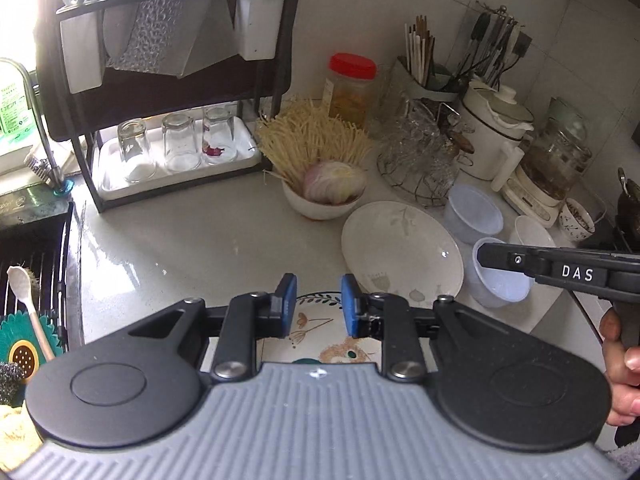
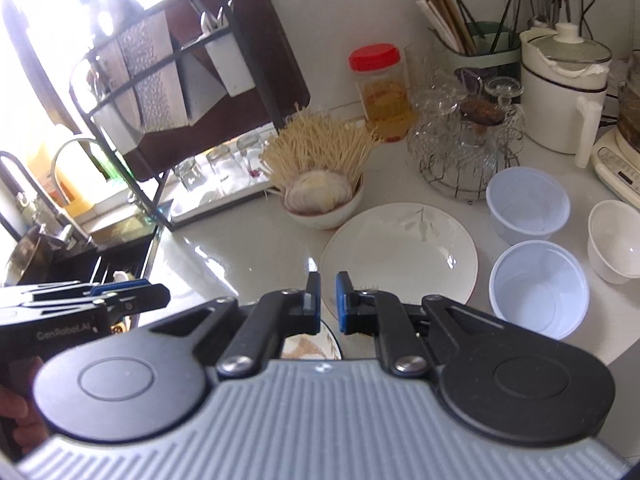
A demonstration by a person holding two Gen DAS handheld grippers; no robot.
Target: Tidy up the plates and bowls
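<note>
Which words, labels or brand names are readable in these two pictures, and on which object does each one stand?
"DAS": white letters on the right gripper, seen from the left wrist camera.
"GenRobot.AI": faint grey letters on the left gripper, seen from the right wrist camera.
Green package at the left edge: print too small to read.
Jar with red lid: label blurred.
Appliance panel: markings too small.
</note>
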